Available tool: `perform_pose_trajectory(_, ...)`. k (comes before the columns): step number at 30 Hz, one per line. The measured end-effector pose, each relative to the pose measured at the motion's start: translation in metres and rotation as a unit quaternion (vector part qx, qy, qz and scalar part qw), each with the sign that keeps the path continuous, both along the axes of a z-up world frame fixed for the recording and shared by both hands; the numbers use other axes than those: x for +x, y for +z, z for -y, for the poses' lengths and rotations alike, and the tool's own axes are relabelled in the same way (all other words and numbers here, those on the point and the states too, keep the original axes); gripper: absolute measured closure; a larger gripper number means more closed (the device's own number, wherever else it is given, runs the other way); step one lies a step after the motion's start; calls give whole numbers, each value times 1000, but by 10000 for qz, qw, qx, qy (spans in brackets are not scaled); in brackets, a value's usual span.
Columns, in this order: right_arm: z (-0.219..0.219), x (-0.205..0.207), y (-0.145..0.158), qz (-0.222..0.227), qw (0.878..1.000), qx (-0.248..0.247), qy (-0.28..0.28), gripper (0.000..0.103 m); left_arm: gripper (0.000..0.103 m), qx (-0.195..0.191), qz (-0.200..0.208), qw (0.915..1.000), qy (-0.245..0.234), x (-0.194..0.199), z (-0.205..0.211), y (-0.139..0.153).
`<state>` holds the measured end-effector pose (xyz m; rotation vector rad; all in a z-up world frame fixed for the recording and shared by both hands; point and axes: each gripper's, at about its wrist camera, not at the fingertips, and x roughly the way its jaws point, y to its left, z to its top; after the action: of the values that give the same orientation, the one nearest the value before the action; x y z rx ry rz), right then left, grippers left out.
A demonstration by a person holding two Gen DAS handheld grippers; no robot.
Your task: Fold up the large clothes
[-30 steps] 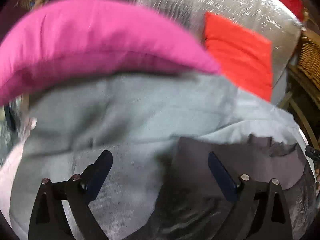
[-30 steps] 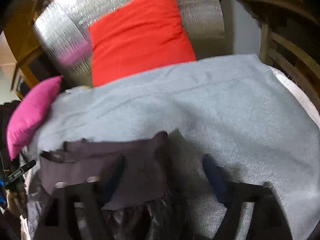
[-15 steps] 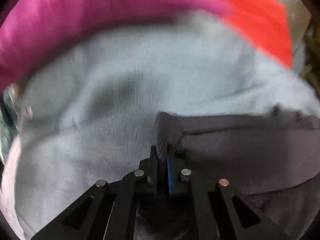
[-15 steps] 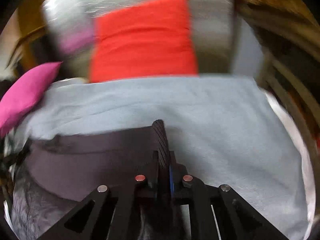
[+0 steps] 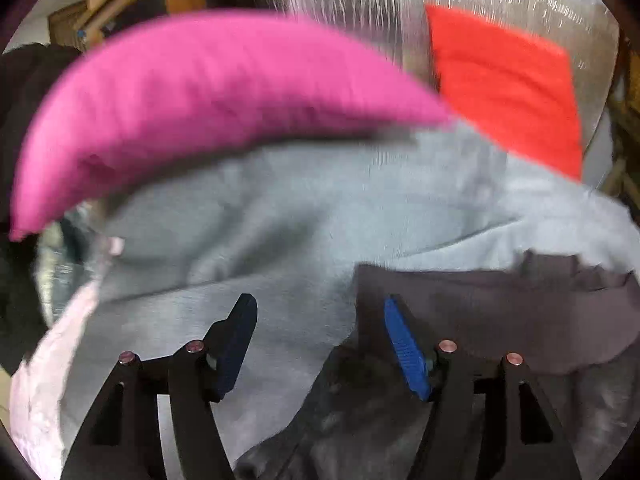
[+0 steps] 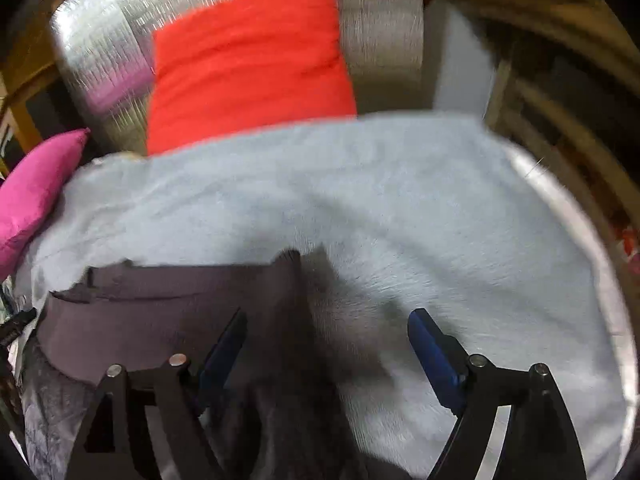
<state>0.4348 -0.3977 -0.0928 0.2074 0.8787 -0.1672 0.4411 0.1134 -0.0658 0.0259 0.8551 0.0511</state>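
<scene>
grey blanket (image 6: 400, 208) under dark garment (image 6: 168, 308); left gripper (image 5: 320, 320), right gripper (image 6: 324, 332) spread, empty.

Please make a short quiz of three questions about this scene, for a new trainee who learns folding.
1. True or false: the left gripper is shut on the dark garment.
2. Which cushion leans on the silver backrest behind the grey blanket? A) red B) green C) yellow
3. Fill in: in the right wrist view, the right gripper has its fingers ____, and the garment's edge lies between them.

Key: 1. False, its fingers stand apart and hold nothing. 2. A, the red cushion; a pink cushion lies at the left. 3. open.
</scene>
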Motion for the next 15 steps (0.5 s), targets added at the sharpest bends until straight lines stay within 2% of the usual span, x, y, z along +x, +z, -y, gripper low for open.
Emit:
perform_pose_trajectory(3,-23,-53,38,550,9983,-53,210,17,36,-76,432,9988,-210,-52,1,31)
perform_pose_trajectory(4,-35,-68,45,656,9973,-43,342,17,35,-23,516,9982,-291,-60,25,36)
perform_pose_trajectory(7,-88,-130,52,1017,9921,-61,731,17,34,-18,707,9957,-605,-107,59,36)
perform_pose_trajectory(10,-136,-177,39,1290,9872,-437,828,17,34,29,958,9933,-649,-166,79,24)
perform_pose_trajectory(11,-154,-191,31,1358,9849,-600,887,17,34,37,1020,9930,-594,-172,85,23)
perform_pose_trajectory(13,-176,-205,15,1495,9777,-1213,841,17,34,314,1153,9920,-399,-183,100,1)
perform_pose_trajectory(15,-180,-201,-8,1338,9738,-1671,768,17,34,688,898,9933,-230,-177,112,-26)
